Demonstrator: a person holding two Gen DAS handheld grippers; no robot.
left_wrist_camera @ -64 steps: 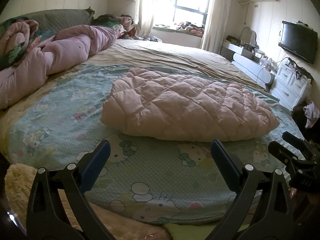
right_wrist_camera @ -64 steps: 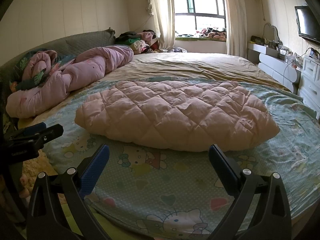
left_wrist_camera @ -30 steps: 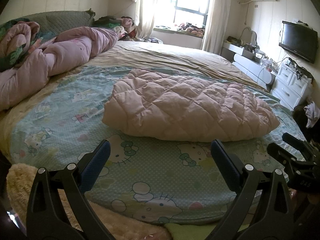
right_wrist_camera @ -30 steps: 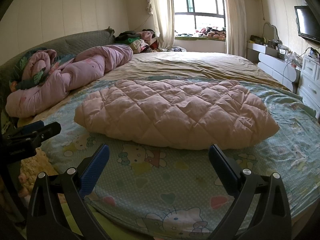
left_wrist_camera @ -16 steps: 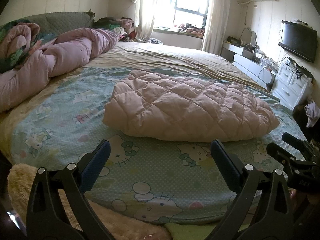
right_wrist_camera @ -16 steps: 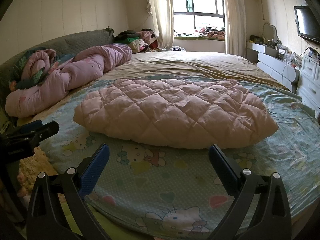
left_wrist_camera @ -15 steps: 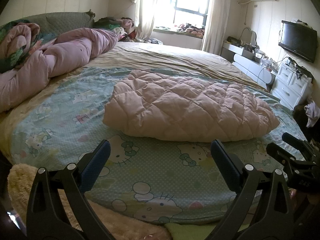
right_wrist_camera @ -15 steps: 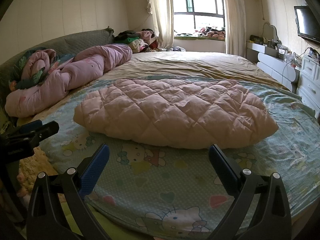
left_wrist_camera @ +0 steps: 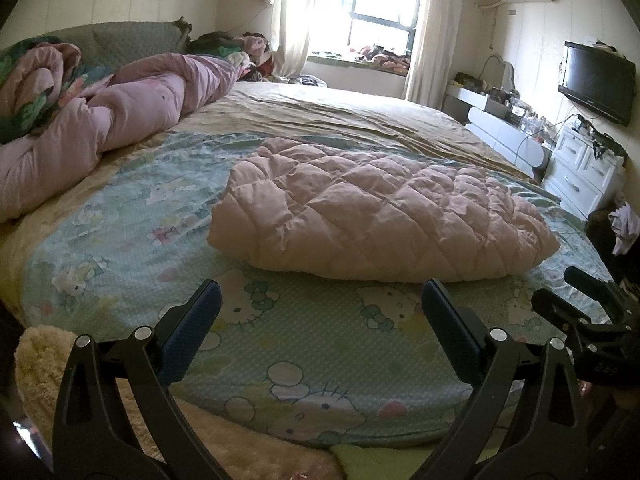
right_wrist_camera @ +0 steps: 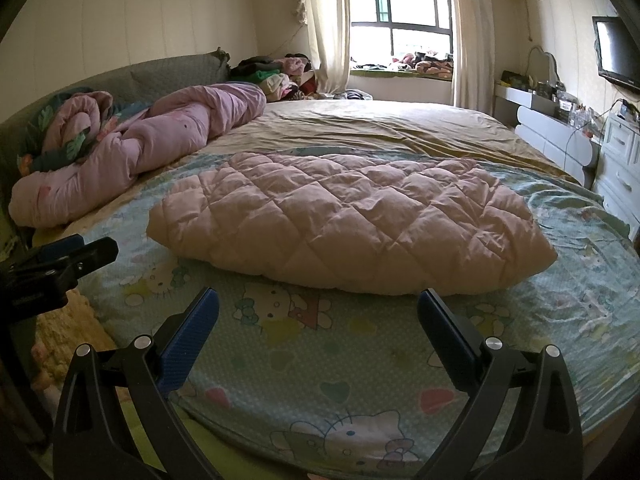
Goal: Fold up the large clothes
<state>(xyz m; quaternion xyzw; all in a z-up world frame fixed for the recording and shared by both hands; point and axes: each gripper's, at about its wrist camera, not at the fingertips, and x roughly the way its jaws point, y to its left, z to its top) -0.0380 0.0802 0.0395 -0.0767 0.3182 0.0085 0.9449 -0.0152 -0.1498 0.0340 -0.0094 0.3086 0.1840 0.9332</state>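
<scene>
Sunlit from the window, the bed carried a cartoon-print sheet on which the folded pink quilted garment lay at twelve o'clock, just beyond my fingertips and apart from them. My left gripper and right gripper both hung with jaws spread wide, holding nothing. A rolled pink duvet sprawled at ten o'clock; drawers and a television stood at two o'clock.
</scene>
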